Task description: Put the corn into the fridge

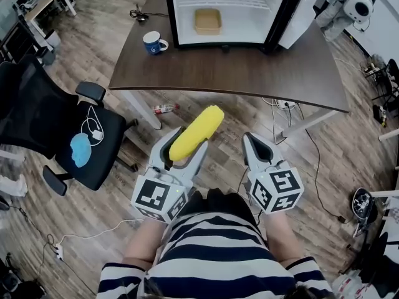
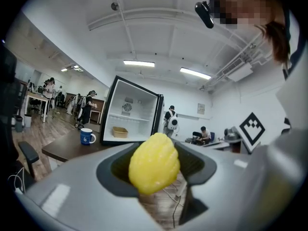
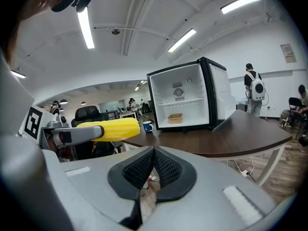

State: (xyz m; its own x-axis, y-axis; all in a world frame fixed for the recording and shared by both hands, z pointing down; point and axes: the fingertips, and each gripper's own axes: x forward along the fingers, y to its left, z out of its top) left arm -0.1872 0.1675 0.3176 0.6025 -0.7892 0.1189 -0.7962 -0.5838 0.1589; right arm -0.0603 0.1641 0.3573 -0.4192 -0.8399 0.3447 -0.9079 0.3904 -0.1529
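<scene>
Navy-and-white striped top (image 1: 215, 254), with grey left gripper (image 1: 182, 147) and right gripper (image 1: 254, 143) bearing black-and-white marker cubes (image 1: 159, 198).

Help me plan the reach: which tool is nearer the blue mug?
Left. The left tool, holding the corn, is short of the blue mug; the right tool is farther right.

You have one legible mark: a white "6" on the blue mug (image 2: 87, 137) that stands on the table (image 2: 65, 148), read from your left gripper view. The wall sign (image 2: 200, 109) right of the fridge (image 2: 130, 112) is too small to read
</scene>
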